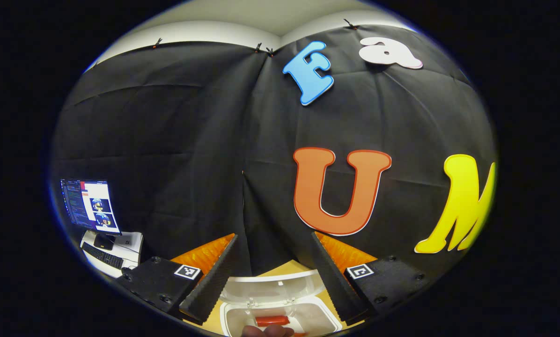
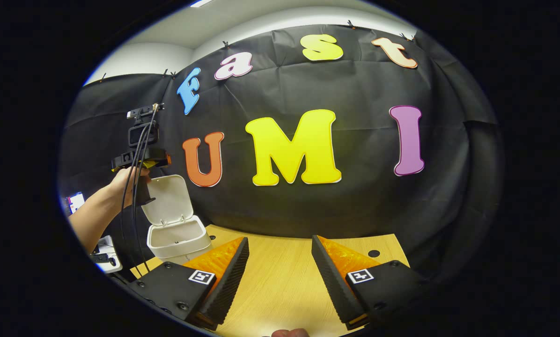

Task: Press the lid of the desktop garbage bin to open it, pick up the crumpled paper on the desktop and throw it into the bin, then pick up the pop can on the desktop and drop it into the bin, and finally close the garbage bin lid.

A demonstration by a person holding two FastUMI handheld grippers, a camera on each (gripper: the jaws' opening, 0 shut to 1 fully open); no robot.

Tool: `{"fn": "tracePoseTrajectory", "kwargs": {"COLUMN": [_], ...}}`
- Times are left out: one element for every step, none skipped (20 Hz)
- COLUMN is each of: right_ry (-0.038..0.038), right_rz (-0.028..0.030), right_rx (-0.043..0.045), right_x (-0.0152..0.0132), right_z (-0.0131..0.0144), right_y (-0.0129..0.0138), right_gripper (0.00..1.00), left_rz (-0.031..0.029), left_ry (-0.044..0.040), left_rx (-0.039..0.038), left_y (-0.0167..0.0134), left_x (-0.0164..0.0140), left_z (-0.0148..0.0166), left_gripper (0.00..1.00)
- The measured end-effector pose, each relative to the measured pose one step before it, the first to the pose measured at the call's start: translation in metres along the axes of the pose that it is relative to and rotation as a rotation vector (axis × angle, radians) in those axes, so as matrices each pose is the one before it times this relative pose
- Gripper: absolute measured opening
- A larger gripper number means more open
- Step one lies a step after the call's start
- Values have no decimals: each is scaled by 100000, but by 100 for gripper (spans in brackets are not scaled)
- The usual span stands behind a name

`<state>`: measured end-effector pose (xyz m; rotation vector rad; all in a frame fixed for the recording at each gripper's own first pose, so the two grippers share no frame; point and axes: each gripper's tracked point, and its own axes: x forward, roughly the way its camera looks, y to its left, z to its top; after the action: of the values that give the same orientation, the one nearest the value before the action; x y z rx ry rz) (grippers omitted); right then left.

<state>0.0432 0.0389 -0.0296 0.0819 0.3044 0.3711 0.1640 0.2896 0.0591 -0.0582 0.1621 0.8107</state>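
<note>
My left gripper (image 1: 274,238) hangs open right above the white desktop bin (image 1: 329,318), nothing between its fingers. The bin's lid (image 1: 270,283) stands open at the far side. A red pop can (image 1: 273,320) lies inside the bin. In the right gripper view the same bin (image 2: 179,243) stands at the table's left with its lid (image 2: 170,199) upright, and a hand (image 2: 125,180) holds the left gripper (image 2: 142,161) over it. My right gripper (image 2: 280,241) is open above the wooden table (image 2: 284,281), well to the right of the bin, holding nothing.
A monitor (image 1: 90,206) and a keyboard (image 1: 102,255) sit on a side desk to the left of the booth. The table has a small round hole (image 2: 373,253) near its far right. Black cloth walls close off the back.
</note>
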Motion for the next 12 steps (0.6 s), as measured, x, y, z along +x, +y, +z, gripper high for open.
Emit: {"fn": "tracePoseTrajectory", "kwargs": {"right_ry": [-97,39,-126,-94,-160,-96,53,-39,114,180,13,-143], "right_rz": [-311,-445,-262,-332,52,-94,355,352,575,615,718,45], "right_rx": [67,367,472,320,14,-257,4,312,27,-302,-725,-1149], "right_x": [-11,10,-103,-153,-103,1,-134,-268,-119,-189,-221,-148], "right_z": [59,-143,-3,-52,-72,-186,-88,-175,-141,-272,-147,-123], "right_y": [-10,-65,-9,-71,-3,-88,95,32,15,40,-81,-423], "right_gripper": [87,87,87,87,87,87,87,87,87,87,87,87], "left_rz": [976,934,799,44,524,-447,61,-128,-524,-766,-1566,-1675], "left_ry": [2185,2147,2450,2201,-61,-755,895,-650,-403,-218,-1242,-274], "left_rx": [209,-454,-617,-1361,162,433,159,953,938,693,276,91], "left_y": [157,52,167,-39,-35,-80,-142,-164,-152,-285,-455,-509], "left_x": [366,99,26,-123,-373,-215,-708,-755,-648,-953,-1057,-873], "left_z": [-570,-612,-652,-652,-95,-2,-609,-300,-384,-733,-567,-887], "left_gripper": [97,97,98,98,98,98,97,98,100,98,98,98]}}
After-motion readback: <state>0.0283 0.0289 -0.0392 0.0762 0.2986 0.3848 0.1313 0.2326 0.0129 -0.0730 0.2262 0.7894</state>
